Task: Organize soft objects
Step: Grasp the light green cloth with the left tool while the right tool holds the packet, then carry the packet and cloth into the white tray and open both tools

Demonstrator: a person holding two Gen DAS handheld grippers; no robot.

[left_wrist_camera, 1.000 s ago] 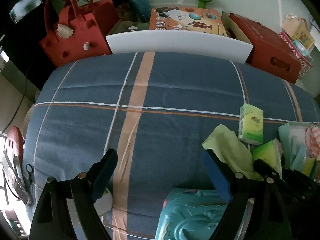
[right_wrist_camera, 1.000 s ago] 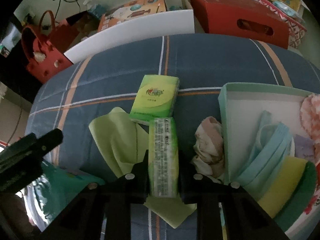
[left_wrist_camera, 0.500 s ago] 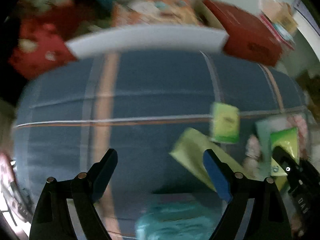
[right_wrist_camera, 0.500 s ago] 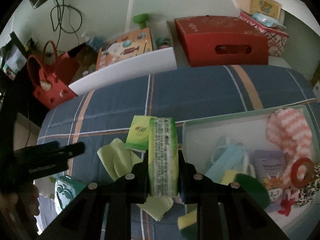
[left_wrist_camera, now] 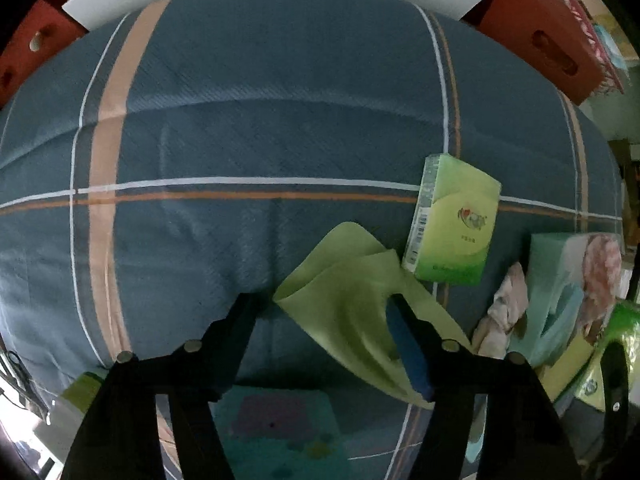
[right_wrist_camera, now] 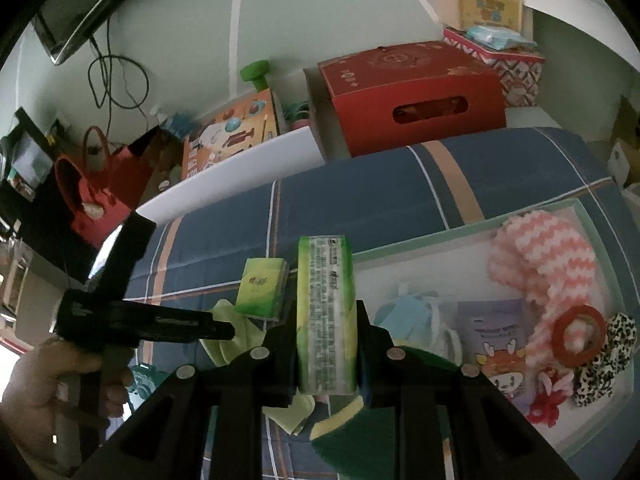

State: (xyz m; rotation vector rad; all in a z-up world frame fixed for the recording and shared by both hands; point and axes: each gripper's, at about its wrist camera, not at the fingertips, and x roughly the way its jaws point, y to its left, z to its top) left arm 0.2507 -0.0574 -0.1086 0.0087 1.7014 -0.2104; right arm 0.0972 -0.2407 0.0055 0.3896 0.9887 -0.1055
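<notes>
We hold the right tool (right_wrist_camera: 326,344) pinched on one green tissue pack (right_wrist_camera: 326,312), and compared with a second ago it is now lifted off the blue plaid bed cover (left_wrist_camera: 260,120), with the pale green tray (right_wrist_camera: 592,224) at the right of that view. We judge that this pack goes into the tray next.

The left tool (left_wrist_camera: 324,336) has come down, and its jaws have just been closing; they stand half spread around the light green cloth (left_wrist_camera: 344,292). The blue pad looks to touch a fold, but we cannot tell if the pads press it already. This means the cloth is probably the next thing to pick.

We count two tissue packs: one held, and a second tissue pack (left_wrist_camera: 454,220) lying on the cover just right of the cloth. There is one green cloth, one tray, one pink striped knit piece (right_wrist_camera: 544,256) inside it, and one crumpled pale fabric (left_wrist_camera: 504,312) beside the tray.
</notes>
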